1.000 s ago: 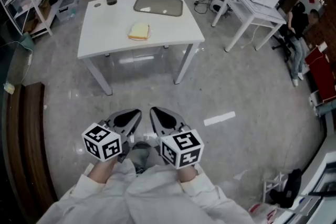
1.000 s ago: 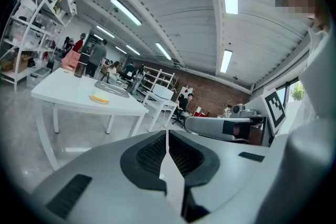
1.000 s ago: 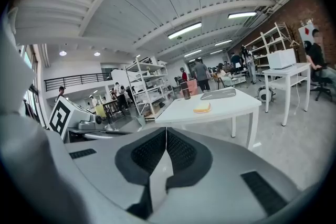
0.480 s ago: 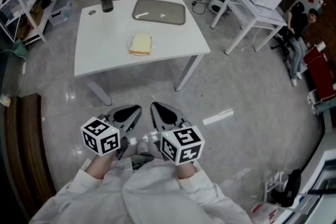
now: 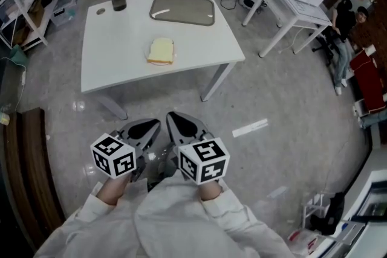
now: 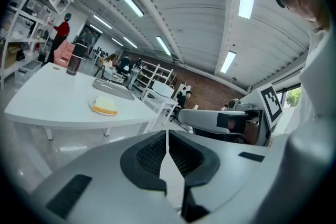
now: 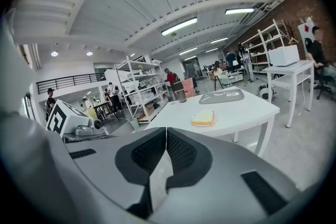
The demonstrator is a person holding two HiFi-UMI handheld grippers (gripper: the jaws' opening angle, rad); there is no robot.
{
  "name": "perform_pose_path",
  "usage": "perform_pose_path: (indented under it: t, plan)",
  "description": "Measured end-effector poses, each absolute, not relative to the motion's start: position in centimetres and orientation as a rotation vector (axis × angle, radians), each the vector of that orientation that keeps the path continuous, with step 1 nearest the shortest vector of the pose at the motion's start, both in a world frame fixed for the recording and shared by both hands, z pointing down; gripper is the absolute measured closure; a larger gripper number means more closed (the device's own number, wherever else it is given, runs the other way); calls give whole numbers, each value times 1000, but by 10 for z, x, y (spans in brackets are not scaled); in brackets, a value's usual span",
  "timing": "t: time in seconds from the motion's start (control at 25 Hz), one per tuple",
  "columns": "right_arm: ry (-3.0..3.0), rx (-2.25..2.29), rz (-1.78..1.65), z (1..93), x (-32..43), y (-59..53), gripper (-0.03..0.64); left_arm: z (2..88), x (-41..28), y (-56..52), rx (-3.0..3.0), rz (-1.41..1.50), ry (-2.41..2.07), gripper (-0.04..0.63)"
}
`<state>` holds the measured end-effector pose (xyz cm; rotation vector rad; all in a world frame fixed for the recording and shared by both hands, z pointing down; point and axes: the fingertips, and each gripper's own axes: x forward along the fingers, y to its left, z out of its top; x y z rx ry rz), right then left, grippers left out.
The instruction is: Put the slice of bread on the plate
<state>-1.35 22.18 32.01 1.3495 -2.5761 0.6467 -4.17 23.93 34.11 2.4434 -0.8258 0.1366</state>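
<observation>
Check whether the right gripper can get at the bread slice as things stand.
Probably not yet: the right gripper hangs over the floor, short of the table, jaws together. Nothing blocks the bread slice; stepping closer and opening should do.

Slice of bread (image 5: 161, 51): pale yellow, squarish, lying flat near the middle of the white surface (image 5: 115, 51). Plate (image 5: 182, 9): grey, rectangular, flat toward the far edge, apart from the bread.
</observation>
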Motion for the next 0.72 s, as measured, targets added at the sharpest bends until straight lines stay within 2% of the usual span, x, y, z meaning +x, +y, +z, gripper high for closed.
perform_pose_path:
  t: [0.72]
  plan:
    - [-2568,1322,654,335,4,82,601,354,-44,104,2400,146,-914,572]
